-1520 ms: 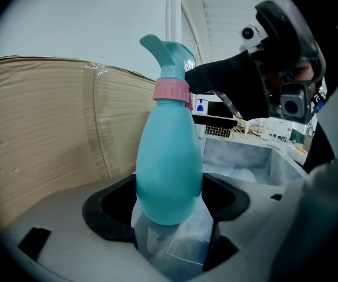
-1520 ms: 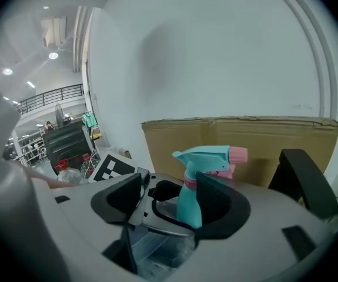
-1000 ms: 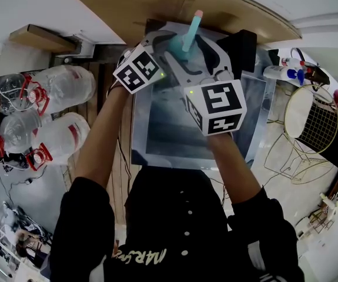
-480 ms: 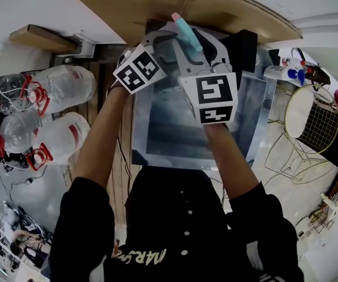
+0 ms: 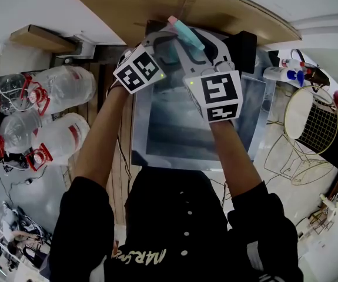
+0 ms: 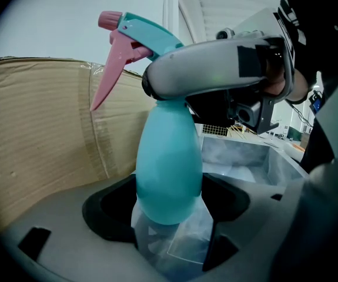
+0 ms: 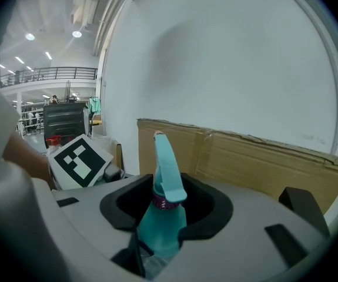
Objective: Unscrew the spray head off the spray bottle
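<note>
**A:** Nearest entry?

**B:** Left gripper (image 6: 167, 231), clamped on the belly of the rounded teal plastic spray bottle (image 6: 167, 163), which is held aloft with its long axis near upright.

**A:** Beyond?

**B:** Right gripper (image 7: 160, 234), jaws just closing round the collar of the teal, pink-triggered spray head (image 6: 134, 33), directly above.

White wall (image 7: 233, 57) at back, big cardboard sheet (image 5: 180, 4) leaning on it. Steel tray-top table (image 5: 157, 140) in the middle. Left side: clear water jugs (image 5: 63, 87) w/ red-white caps, wooden plank (image 5: 36, 37). Right side: round white table (image 5: 301, 113) + gold wire basket (image 5: 321, 128) on pale floor (image 5: 310, 210). Right gripper view shows far hall w/ ceiling lights (image 7: 77, 34), railed balcony (image 7: 57, 72)
</note>
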Available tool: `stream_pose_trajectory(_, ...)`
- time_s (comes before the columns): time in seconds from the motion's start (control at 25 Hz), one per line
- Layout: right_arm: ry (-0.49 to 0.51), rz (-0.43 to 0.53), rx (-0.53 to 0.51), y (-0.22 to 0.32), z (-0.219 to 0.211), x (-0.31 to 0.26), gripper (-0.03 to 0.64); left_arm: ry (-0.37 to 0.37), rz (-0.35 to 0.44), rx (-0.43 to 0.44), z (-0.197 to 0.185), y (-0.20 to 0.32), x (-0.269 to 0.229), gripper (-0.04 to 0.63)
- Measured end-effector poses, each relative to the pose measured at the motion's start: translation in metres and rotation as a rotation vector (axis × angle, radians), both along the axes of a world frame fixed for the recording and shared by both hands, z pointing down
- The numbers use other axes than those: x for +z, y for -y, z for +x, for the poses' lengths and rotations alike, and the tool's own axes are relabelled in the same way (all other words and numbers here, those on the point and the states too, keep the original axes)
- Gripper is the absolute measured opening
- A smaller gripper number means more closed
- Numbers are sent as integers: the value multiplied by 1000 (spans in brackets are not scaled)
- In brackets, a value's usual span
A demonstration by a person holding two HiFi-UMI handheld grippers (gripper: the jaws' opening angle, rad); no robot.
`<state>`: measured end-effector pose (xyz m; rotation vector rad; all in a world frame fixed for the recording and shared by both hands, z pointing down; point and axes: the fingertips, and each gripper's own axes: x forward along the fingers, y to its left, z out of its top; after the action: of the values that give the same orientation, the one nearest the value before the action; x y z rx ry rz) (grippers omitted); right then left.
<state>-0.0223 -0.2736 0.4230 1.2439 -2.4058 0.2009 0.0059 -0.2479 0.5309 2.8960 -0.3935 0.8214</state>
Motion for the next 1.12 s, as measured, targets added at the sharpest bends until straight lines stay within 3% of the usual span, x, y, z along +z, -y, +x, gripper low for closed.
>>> stream_pose_trajectory(0.6, 197, 115, -50, -8, 5, -72, 158, -6, 14, -24, 0, 2, -2, 364)
stream_pose_trajectory(1.12, 264, 146, -77, -22, 27, -109, 158, -7, 37, -54, 3, 3, -3, 365)
